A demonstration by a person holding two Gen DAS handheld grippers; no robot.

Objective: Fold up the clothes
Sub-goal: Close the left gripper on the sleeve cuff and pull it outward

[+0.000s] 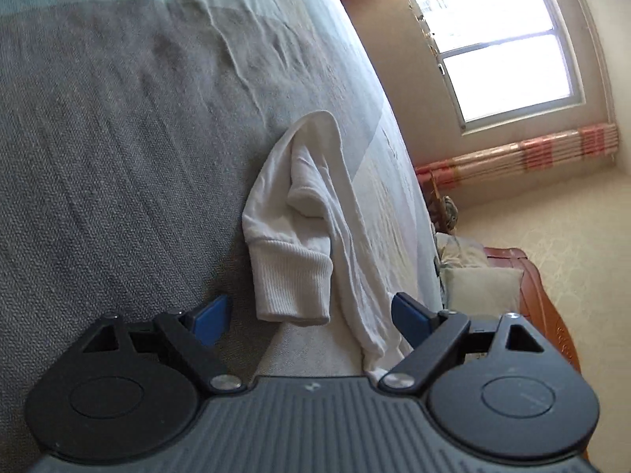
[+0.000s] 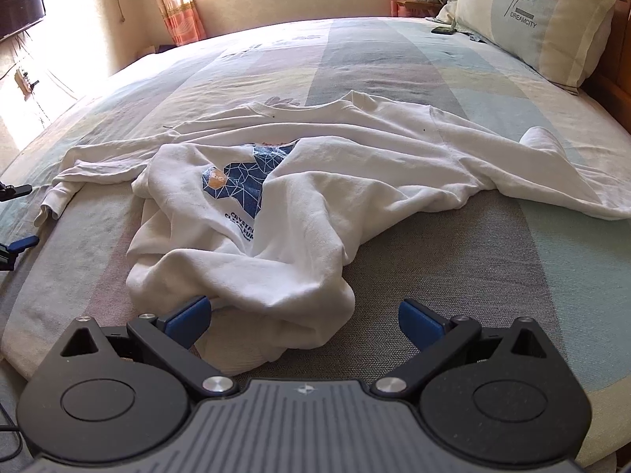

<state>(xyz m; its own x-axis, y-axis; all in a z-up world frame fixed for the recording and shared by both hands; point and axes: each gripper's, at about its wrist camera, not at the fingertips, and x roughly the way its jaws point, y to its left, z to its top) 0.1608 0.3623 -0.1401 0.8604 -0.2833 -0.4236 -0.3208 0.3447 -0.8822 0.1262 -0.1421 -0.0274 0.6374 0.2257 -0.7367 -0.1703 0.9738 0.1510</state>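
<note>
A white sweatshirt point(image 2: 315, 181) with a blue geometric print lies crumpled across the striped bedspread point(image 2: 453, 268). Its bunched hem sits between the blue pads of my right gripper point(image 2: 305, 321), which is open and close over the cloth. In the left wrist view the camera is rolled sideways. A sleeve with a ribbed cuff point(image 1: 292, 276) lies just ahead of my left gripper point(image 1: 313, 317), which is open, its pads either side of the cuff end. The left gripper's fingertips point(image 2: 23, 242) also show at the left edge of the right wrist view, near the sleeve cuff point(image 2: 49, 207).
A pillow point(image 2: 536, 19) marked DREAMCITY rests against the wooden headboard at the back right, with a dark phone point(image 2: 441, 30) beside it. A window point(image 1: 497, 43) with orange curtains is beyond the bed. A dark screen point(image 2: 17, 4) hangs on the left wall.
</note>
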